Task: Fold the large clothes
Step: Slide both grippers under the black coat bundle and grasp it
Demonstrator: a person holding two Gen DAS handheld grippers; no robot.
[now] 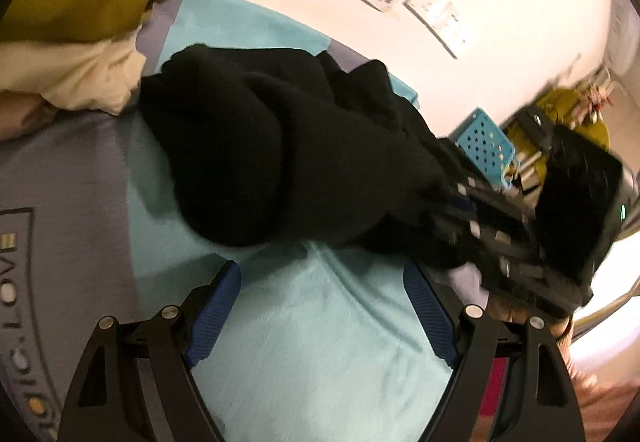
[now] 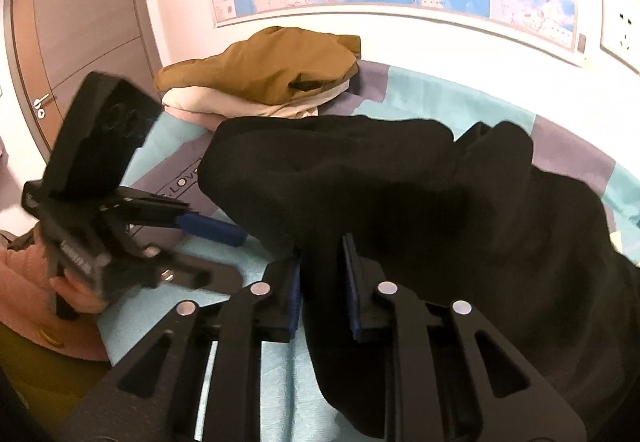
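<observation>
Gripping black garment [image 2: 400,194] edge in right gripper [image 2: 322,282], clamped to lift for folding | left gripper [image 1: 320,318] spread wide, empty, at 9 o'clock | bed [image 1: 320,342] beneath

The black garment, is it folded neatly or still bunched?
Bunched: the black garment lies in a lumpy heap, one end clamped in the right gripper.

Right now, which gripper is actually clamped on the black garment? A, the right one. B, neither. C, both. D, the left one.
A: in the right wrist view the right gripper has its blue pads closed on a fold of the black garment, while in the left wrist view the left gripper stands wide open over the teal sheet with nothing between its fingers.
</observation>
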